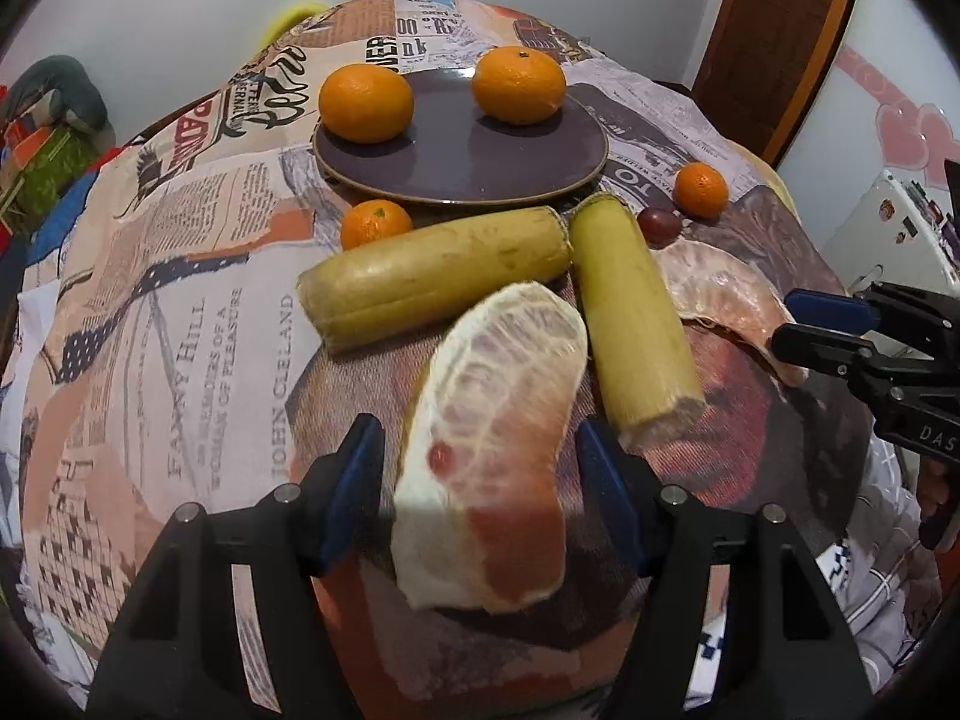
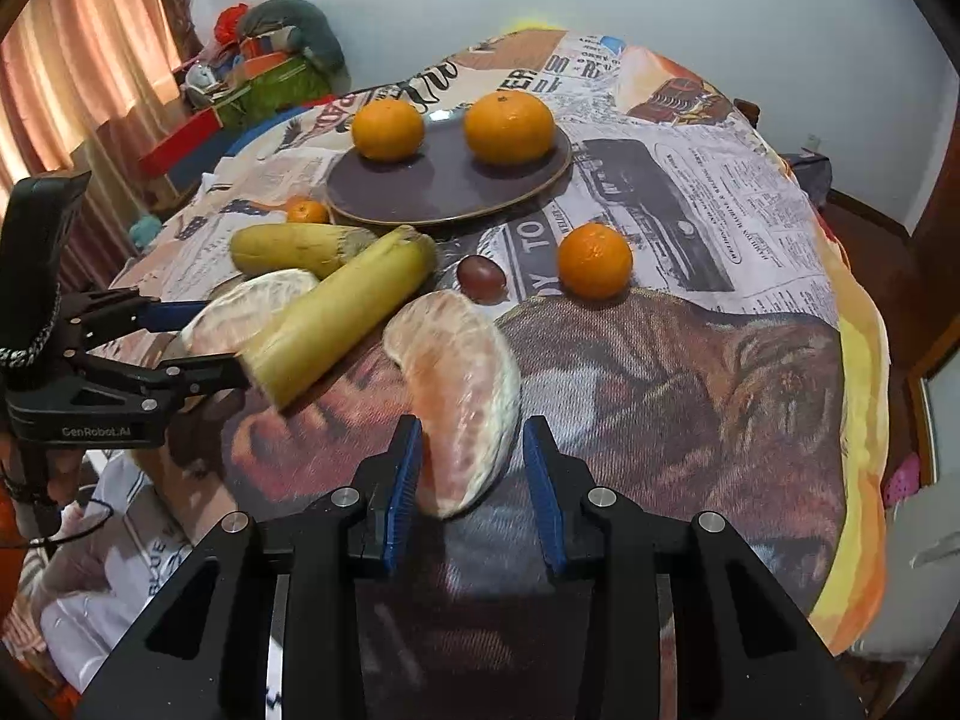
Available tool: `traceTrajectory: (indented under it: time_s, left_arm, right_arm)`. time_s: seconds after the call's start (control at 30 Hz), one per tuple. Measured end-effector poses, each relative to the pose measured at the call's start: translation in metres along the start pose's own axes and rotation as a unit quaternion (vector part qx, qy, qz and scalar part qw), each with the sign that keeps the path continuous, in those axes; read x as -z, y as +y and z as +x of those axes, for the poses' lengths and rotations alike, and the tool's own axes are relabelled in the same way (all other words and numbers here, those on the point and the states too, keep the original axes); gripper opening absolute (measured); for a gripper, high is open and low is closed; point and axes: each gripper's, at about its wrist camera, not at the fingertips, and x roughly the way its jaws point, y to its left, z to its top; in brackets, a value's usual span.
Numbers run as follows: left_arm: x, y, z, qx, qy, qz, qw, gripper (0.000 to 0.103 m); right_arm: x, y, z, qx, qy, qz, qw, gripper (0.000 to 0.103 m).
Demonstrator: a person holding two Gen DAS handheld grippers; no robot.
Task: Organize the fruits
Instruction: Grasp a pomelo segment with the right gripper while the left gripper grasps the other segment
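Judging by how the fruit lies, the sorting is barely begun: only two oranges (image 1: 366, 103) (image 1: 519, 84) sit on the dark plate (image 1: 456, 171) at the far side of the cloth-covered table (image 1: 180, 312), while everything else remains on the cloth. Two smaller oranges (image 1: 375, 222) (image 1: 701, 189), a dark grape-like fruit (image 1: 658, 219) and two banana pieces (image 1: 435, 276) (image 1: 633, 312) lie just near of the plate, untouched. The left gripper (image 1: 480, 480) straddles a peeled pomelo segment (image 1: 498, 438) with its jaws half-wide; its pads seem close to the flesh, but whether they press on it I cannot tell. The right gripper (image 2: 474, 474) stands narrower about a second pomelo segment (image 2: 459, 384), its left pad at the fruit, a gap showing on the right. Both segments' near ends are cut off behind the gripper bodies, and a banana piece covers part of the left one in the right wrist view.
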Motion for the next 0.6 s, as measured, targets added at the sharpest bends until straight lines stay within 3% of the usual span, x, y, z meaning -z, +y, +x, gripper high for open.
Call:
traceTrajectory:
  time_s: [0.43, 0.6]
  left_arm:
    - [-0.012, -0.004, 0.015, 0.012, -0.014, 0.013, 0.9997, 0.068]
    - [-0.011, -0.006, 0.015, 0.005, -0.020, 0.015, 0.9997, 0.066]
  right_arm:
    - [-0.009, 0.007, 0.025, -0.002, -0.001, -0.022, 1.000, 0.048]
    - [-0.012, 0.008, 0.027, 0.003, -0.011, -0.018, 1.000, 0.046]
